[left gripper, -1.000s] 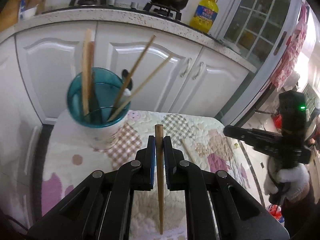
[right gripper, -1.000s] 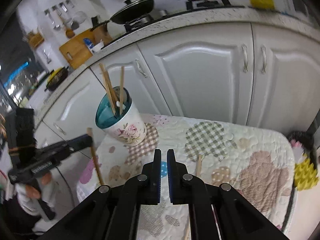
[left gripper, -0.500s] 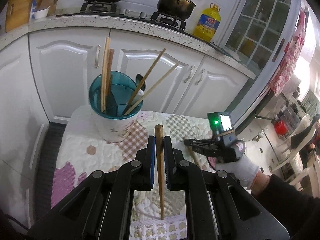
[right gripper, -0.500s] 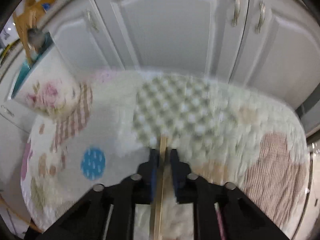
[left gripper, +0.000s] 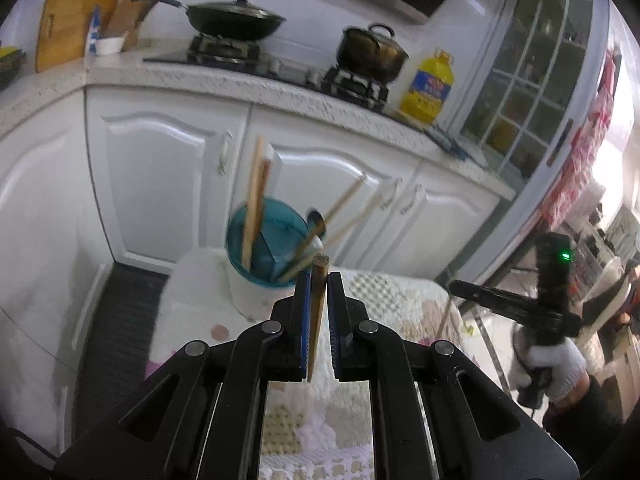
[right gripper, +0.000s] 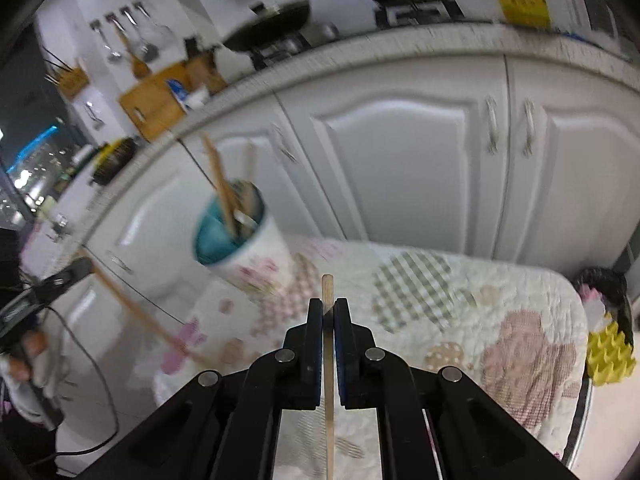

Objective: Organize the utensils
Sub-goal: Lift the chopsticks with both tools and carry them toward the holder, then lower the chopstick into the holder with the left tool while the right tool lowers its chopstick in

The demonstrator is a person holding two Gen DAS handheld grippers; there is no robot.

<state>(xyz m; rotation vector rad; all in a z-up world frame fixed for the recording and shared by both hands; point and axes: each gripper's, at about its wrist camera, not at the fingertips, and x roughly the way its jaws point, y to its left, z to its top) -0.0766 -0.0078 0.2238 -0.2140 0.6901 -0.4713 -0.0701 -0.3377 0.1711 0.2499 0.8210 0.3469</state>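
Several chopsticks already stand in the blue cup (left gripper: 269, 240) on the quilted table (right gripper: 500, 300). Left gripper (left gripper: 318, 292) clamps a dark chopstick (left gripper: 317, 312); right gripper (right gripper: 328, 316) clamps a pale chopstick (right gripper: 329, 360). Both must go in.

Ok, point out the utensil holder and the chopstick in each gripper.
utensil holder (left gripper: 267, 227), left wrist view, teal inner wall.
dark chopstick (left gripper: 318, 300), left wrist view, shaft between fingers.
pale chopstick (right gripper: 327, 292), right wrist view, upper shaft.

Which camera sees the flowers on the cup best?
The right wrist view: the cup shows its white side with blurry pink flowers. In the left wrist view the cup is seen more from above, mostly its teal inside, with its side partly behind the left gripper.
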